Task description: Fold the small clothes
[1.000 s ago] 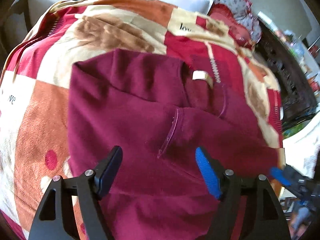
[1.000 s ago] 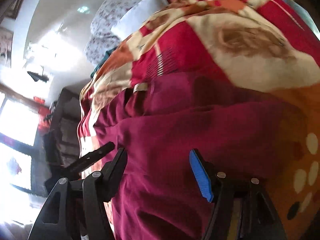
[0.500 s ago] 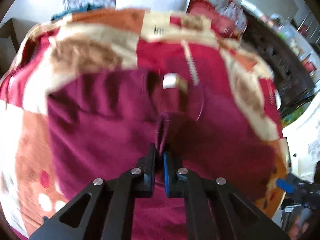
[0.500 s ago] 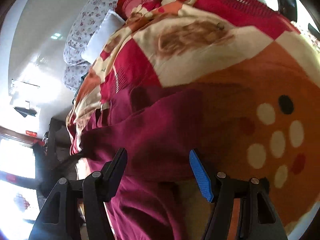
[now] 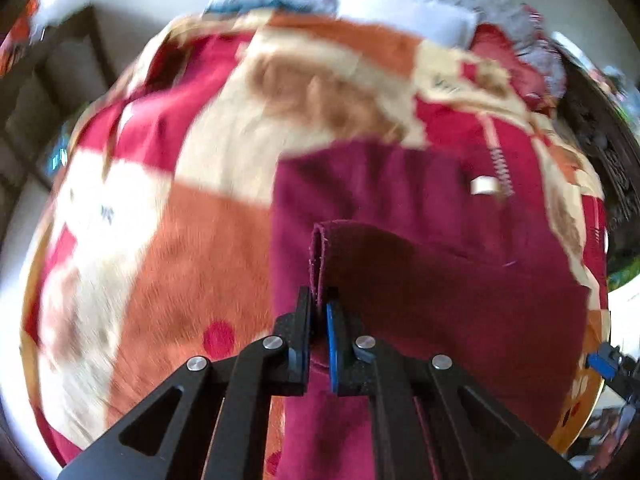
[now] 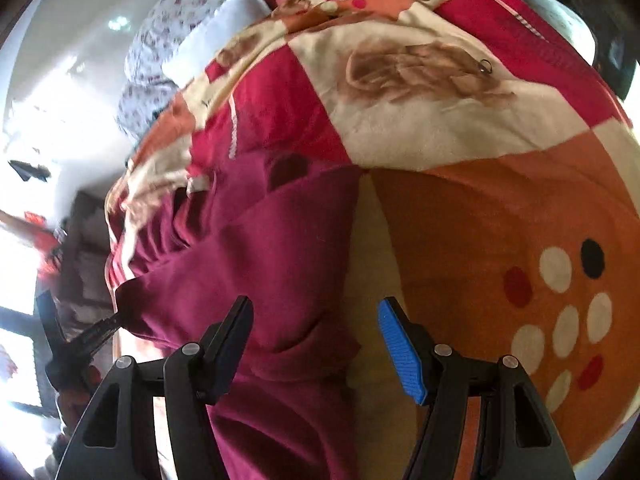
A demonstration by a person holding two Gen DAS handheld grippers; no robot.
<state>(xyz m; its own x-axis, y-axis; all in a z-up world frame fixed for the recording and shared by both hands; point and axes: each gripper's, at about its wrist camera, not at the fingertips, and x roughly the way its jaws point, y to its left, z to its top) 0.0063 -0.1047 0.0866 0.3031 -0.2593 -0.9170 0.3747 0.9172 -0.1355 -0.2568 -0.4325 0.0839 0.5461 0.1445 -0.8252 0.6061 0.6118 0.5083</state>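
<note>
Left wrist view shows the left gripper [image 5: 319,322] clamped on a raised fold of the soft, limp maroon garment [image 5: 440,280] lying on the patterned blanket [image 5: 160,240], best held by its edges, while the right gripper [image 6: 316,334] hangs spread apart over its side.

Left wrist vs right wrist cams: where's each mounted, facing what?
Left wrist: on the left gripper, looking along its fingers, shut on a maroon garment fold, up the patchwork blanket.
Right wrist: on the right gripper, fingers open above the garment's edge, blanket beyond.
Shared: garment, blanket, white pillow; the left gripper shows at the right view's left edge.
</note>
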